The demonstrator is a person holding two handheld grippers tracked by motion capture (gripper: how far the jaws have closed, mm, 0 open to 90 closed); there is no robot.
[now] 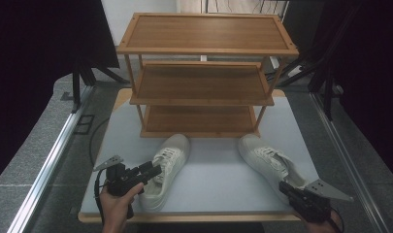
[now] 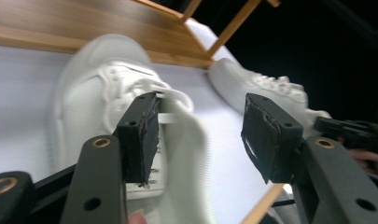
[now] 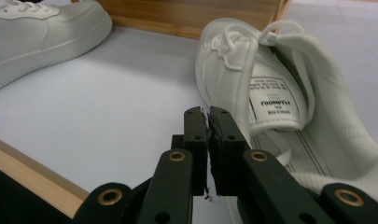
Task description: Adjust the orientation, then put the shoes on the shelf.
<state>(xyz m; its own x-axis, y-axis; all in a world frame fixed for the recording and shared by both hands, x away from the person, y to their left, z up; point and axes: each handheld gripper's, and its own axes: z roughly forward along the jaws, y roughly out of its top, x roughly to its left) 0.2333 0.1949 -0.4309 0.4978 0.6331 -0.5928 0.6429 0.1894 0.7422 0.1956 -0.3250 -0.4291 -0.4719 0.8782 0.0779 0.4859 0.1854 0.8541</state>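
two white shoes, left shoe [image 1: 166, 167] and right shoe [image 1: 268, 161], before one rack [image 1: 204, 73].

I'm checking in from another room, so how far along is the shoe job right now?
Nothing looks done: the wooden rack holds no shoes. In hand: the left gripper, jaws open, straddles the collar of the left shoe. The right gripper, jaws nearly together and holding nothing, sits by the right shoe. Left: probably gripping both shoes and shelving them.

You saw white shoes [image 1: 171, 162] of smooth leather-like stuff with soft cloth inside, a smooth brown wood shelf [image 1: 204, 85], and a matt grey table [image 1: 218, 172].
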